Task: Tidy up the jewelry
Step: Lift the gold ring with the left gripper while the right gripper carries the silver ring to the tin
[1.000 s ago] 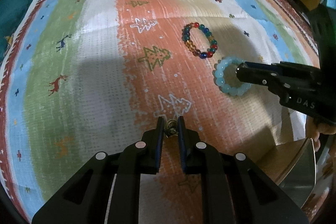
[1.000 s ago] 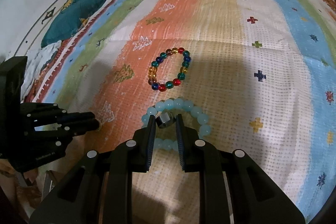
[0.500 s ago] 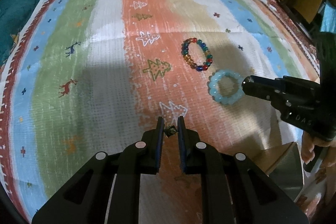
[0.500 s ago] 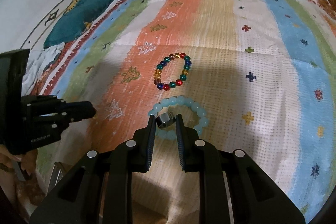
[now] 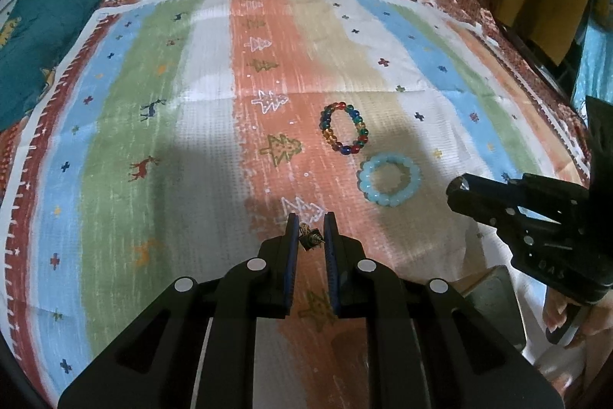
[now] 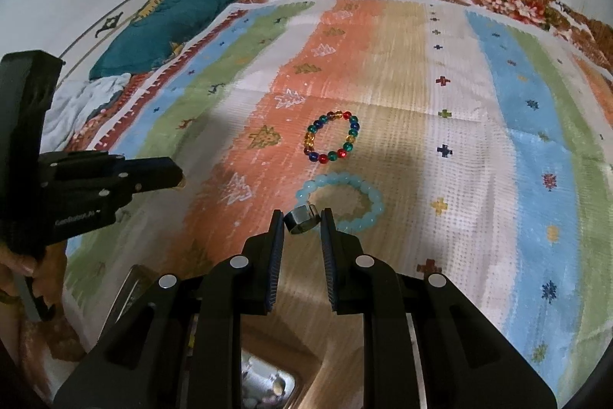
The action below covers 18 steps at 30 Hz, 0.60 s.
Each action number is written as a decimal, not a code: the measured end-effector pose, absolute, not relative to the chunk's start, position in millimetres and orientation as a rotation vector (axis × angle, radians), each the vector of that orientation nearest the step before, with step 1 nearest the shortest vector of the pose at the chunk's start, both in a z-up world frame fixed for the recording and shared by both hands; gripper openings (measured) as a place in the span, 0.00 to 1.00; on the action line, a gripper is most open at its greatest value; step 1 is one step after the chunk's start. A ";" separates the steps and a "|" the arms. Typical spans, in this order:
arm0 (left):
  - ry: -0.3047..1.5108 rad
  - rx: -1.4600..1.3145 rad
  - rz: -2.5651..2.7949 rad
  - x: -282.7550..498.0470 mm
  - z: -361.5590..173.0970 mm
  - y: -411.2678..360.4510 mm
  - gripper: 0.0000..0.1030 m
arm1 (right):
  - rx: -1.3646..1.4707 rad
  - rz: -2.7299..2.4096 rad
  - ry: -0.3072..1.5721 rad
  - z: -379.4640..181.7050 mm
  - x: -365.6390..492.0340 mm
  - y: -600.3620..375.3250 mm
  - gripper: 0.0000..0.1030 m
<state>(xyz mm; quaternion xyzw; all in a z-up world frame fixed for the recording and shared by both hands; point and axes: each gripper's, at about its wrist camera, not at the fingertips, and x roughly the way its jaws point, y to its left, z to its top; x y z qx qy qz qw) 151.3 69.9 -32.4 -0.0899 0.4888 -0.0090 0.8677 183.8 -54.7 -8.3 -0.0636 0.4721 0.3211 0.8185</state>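
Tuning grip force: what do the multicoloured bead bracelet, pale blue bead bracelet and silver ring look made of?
Multicoloured bead bracelet: glossy translucent beads, glass or plastic. Pale blue bead bracelet: milky, softer sheen, possibly stone or resin. Silver ring: polished metal, mirror glints.

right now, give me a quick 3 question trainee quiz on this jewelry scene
1. True or false: the right claw is shut on a silver ring.
2. Which bracelet lies nearer the right claw: A, the multicolored bead bracelet, or B, the pale blue bracelet?
3. Fill in: the left claw pinches a small ____-colored ornament.

Key: 1 true; 2 B; 3 gold
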 end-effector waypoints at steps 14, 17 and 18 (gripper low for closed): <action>0.910 -0.201 -0.047 125.8 -4.2 56.3 0.12 | -0.141 0.675 0.944 11.0 153.2 -68.1 0.20; 0.900 -0.202 -0.056 121.7 0.1 51.7 0.12 | -0.142 0.675 0.939 11.7 147.5 -69.7 0.20; 0.897 -0.202 -0.057 120.7 1.1 50.7 0.12 | -0.143 0.677 0.937 12.2 145.4 -70.1 0.20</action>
